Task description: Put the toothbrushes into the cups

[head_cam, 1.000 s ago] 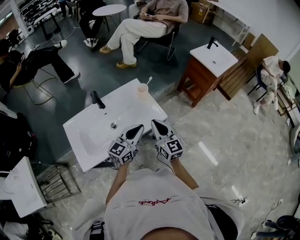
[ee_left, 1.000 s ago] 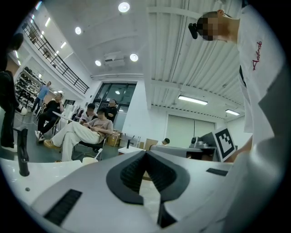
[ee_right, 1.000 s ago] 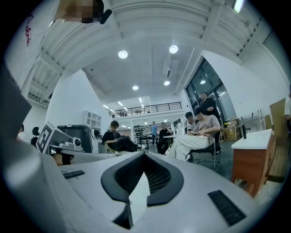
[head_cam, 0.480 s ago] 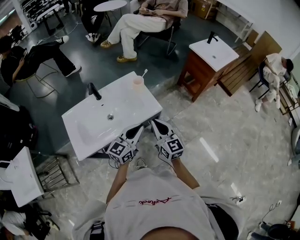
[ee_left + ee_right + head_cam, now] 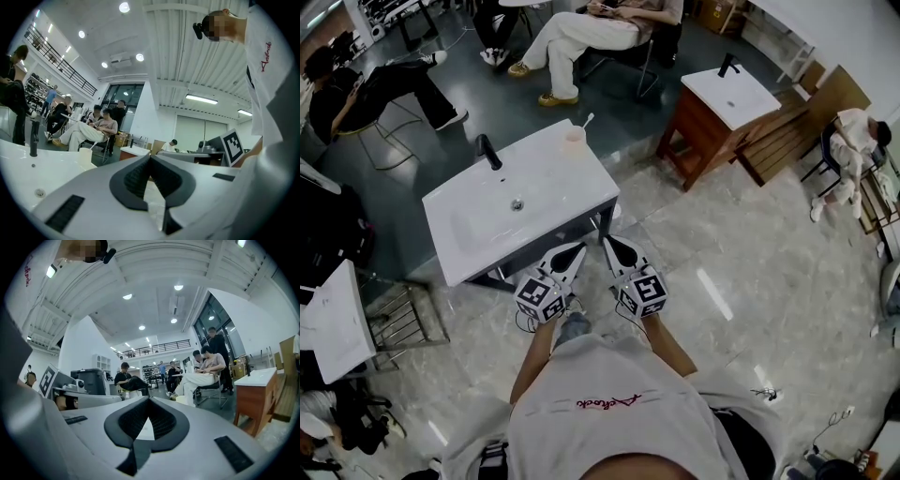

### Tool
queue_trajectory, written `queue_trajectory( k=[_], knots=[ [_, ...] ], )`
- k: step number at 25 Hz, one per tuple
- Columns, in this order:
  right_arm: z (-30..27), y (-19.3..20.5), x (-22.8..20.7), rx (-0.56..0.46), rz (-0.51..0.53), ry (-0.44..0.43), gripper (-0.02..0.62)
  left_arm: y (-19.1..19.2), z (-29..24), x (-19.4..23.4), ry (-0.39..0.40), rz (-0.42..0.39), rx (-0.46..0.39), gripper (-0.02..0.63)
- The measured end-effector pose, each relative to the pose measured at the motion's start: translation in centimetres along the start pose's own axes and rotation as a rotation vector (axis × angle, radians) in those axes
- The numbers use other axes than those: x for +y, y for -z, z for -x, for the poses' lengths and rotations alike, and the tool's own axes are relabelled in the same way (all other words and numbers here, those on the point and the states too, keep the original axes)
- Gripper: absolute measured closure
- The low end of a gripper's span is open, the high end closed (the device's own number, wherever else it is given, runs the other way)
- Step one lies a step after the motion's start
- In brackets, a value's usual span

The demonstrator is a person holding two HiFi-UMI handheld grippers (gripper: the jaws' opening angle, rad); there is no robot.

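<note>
You have stepped back from the white ceramic sink (image 5: pixel 478 220). Your left gripper (image 5: pixel 577 251) and right gripper (image 5: pixel 608 244) are pressed together, empty. The white toothbrush (image 5: pixel 587 121) stands in the pale pink cup (image 5: pixel 574 140) on its far corner, so the job looks done.

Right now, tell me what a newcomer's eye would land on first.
The white sink stands centre-left on a dark frame, with a black tap at its far edge and a pale cup holding a toothbrush on its far right corner. Just short of its near edge, the left gripper and right gripper hover side by side, both shut and empty.
</note>
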State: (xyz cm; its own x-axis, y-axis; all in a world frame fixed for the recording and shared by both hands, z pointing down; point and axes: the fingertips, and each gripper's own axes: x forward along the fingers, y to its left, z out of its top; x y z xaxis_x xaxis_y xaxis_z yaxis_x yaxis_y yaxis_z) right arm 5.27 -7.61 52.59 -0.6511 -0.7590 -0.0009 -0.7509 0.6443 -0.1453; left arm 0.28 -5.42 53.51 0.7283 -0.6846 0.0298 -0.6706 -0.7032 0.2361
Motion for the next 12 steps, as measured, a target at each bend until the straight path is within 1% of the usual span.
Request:
queue_trajectory(
  k=[7, 12],
  knots=[
    [4.8, 0.8, 3.0, 0.003, -0.010, 0.001, 0.601, 1.7, 3.3, -4.4, -0.013, 0.004, 0.004, 0.594],
    [7.5, 1.2, 4.8, 0.001, -0.012, 0.003, 0.601, 2.6, 5.3, -6.8, -0.015, 0.003, 0.000, 0.595]
  ],
)
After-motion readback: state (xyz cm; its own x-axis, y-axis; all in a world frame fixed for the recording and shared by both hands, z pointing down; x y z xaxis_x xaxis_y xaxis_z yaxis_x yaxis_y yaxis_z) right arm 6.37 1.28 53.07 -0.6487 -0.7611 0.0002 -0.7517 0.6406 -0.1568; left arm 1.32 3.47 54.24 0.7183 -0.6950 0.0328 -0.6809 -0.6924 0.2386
